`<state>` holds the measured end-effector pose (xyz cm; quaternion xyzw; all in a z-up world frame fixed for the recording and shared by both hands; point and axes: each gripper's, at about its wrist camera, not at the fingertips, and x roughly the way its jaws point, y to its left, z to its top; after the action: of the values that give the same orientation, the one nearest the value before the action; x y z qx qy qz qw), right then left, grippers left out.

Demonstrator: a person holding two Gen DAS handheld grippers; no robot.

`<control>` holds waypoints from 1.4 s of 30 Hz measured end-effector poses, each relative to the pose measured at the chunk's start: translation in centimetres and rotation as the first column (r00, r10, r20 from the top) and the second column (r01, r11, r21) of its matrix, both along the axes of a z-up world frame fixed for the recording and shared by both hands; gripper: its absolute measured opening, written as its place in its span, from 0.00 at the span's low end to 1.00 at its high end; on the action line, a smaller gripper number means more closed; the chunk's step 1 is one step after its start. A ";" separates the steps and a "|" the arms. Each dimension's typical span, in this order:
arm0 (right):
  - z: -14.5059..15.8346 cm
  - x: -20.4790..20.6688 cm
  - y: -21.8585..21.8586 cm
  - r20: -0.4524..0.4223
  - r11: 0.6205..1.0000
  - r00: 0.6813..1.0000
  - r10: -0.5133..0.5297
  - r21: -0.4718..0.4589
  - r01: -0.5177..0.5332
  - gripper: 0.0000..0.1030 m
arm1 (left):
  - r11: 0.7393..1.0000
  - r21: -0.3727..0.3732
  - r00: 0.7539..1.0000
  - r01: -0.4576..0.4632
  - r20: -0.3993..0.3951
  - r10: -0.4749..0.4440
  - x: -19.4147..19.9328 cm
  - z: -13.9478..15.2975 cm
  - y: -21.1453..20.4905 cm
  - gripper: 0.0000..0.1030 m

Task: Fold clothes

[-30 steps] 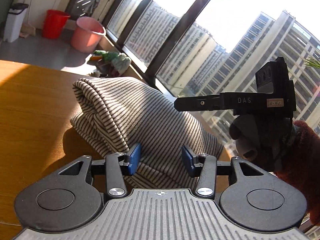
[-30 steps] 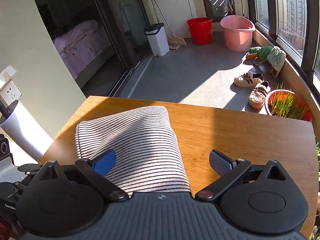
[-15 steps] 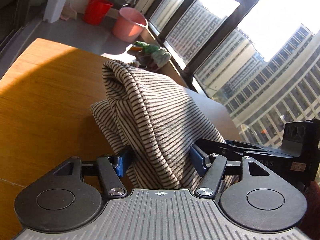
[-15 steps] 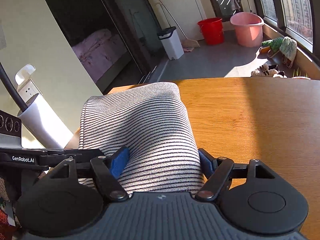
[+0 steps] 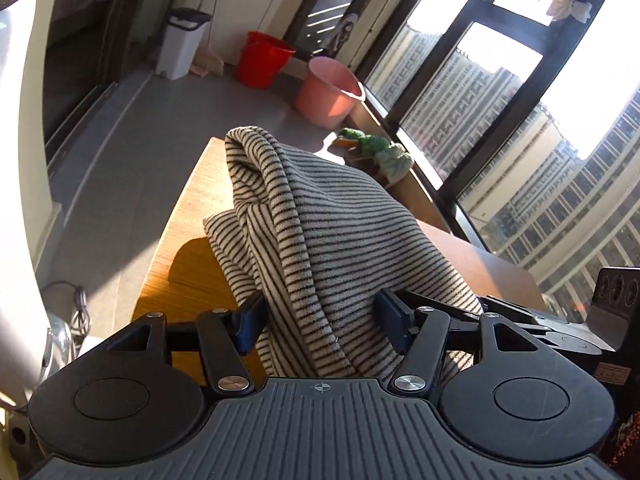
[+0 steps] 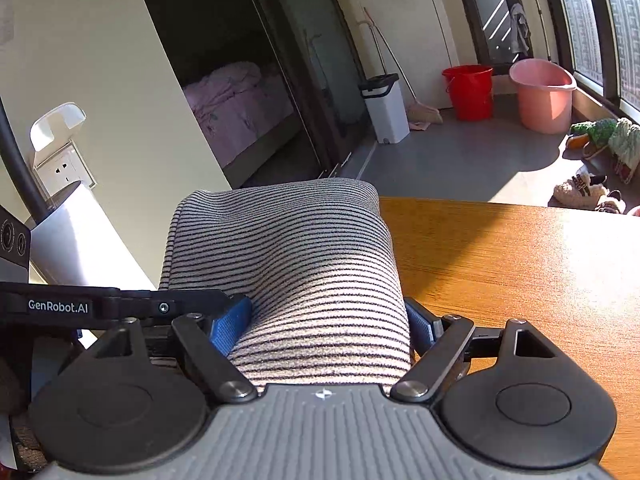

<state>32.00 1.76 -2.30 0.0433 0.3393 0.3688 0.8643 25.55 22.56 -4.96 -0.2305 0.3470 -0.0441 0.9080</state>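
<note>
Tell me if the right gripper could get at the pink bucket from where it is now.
Probably not: the right gripper is shut on the striped garment, and the pink bucket sits on the floor beyond the table.

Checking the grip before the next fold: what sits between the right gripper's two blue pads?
In the right wrist view, the folded striped garment fills the gap of the right gripper, bulging between both pads.

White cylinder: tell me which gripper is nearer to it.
Left. The left gripper is close beside the white cylinder. The right gripper is farther off, on the left gripper's other side. Both clamp the striped cloth.
</note>
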 end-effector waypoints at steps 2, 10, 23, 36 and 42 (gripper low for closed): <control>0.1 -0.1 0.1 0.025 1.000 1.000 -0.003 -0.017 0.003 0.78 | 1.000 0.018 1.000 0.012 0.007 -0.012 0.7 0.1 -0.2 0.64; 2.7 -0.5 -0.5 0.063 0.997 0.998 0.016 -0.071 -0.011 0.78 | 0.996 0.042 0.996 0.073 0.050 -0.075 1.8 -0.2 -1.6 0.68; 3.5 5.4 7.8 -0.006 0.981 0.994 0.110 -0.159 -0.110 0.45 | 0.996 0.030 0.994 0.081 0.078 -0.083 1.4 -1.0 -0.7 0.69; 3.1 0.0 -1.3 0.004 0.997 0.999 0.033 -0.072 -0.033 0.76 | 0.996 -0.067 0.996 0.060 0.076 -0.055 -0.7 -1.1 0.6 0.71; 0.0 -0.8 -5.0 -0.200 0.997 0.979 0.033 0.077 -0.018 0.81 | 0.990 -0.115 0.996 0.082 0.053 -0.076 -1.6 -1.6 0.3 0.66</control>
<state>31.24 -3.23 -2.26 0.1083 0.4115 0.3861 0.8185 23.93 22.86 -6.51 -0.2685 0.3303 -0.1059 0.8987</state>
